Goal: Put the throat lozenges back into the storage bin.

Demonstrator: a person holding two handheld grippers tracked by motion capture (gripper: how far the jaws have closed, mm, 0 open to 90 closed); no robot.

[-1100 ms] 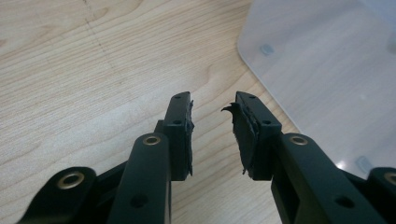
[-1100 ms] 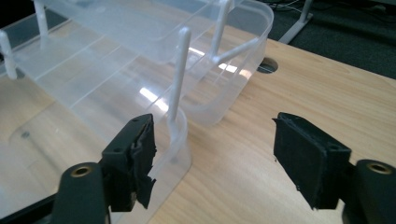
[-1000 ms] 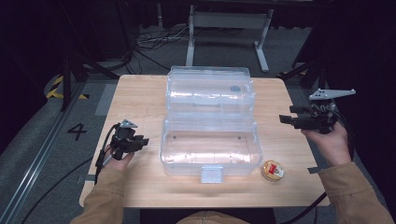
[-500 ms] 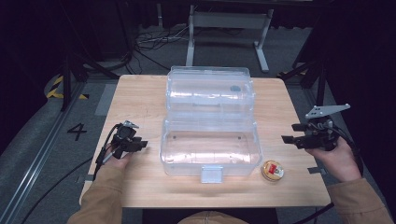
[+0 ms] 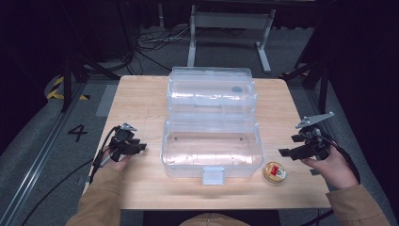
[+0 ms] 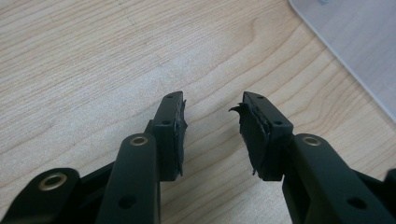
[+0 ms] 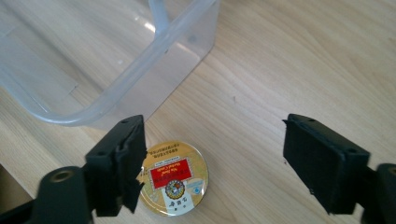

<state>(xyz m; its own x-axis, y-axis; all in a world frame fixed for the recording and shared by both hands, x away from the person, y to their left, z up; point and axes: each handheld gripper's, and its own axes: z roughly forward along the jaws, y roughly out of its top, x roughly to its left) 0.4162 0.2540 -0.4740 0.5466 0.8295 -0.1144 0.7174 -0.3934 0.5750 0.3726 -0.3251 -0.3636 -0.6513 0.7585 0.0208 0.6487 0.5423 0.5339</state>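
A clear plastic box (image 5: pixel 211 162) stands open at the table's middle, its lid (image 5: pixel 211 92) laid back behind it. A small round tin (image 5: pixel 274 172) with a gold and red label lies right of the box's front corner. My right gripper (image 5: pixel 288 153) hovers just right of the tin, pointing at it. In the right gripper view its jaws (image 7: pixel 215 128) are wide open above the tin (image 7: pixel 180 179) and have just been opening, with nothing between them. My left gripper (image 5: pixel 139 147) rests left of the box. Its jaws (image 6: pixel 212 121) are open over bare wood, having just opened further.
The wooden table (image 5: pixel 141 99) has free room on both sides of the box. The box's rounded corner (image 7: pixel 116 100) sits close behind the tin. A box edge (image 6: pixel 355 42) shows at the far right of the left gripper view. Dark floor, cables and stands surround the table.
My right hand has come down and toward the near edge, ending beside the tin, and its jaws stand wider. My left hand has stayed in place.
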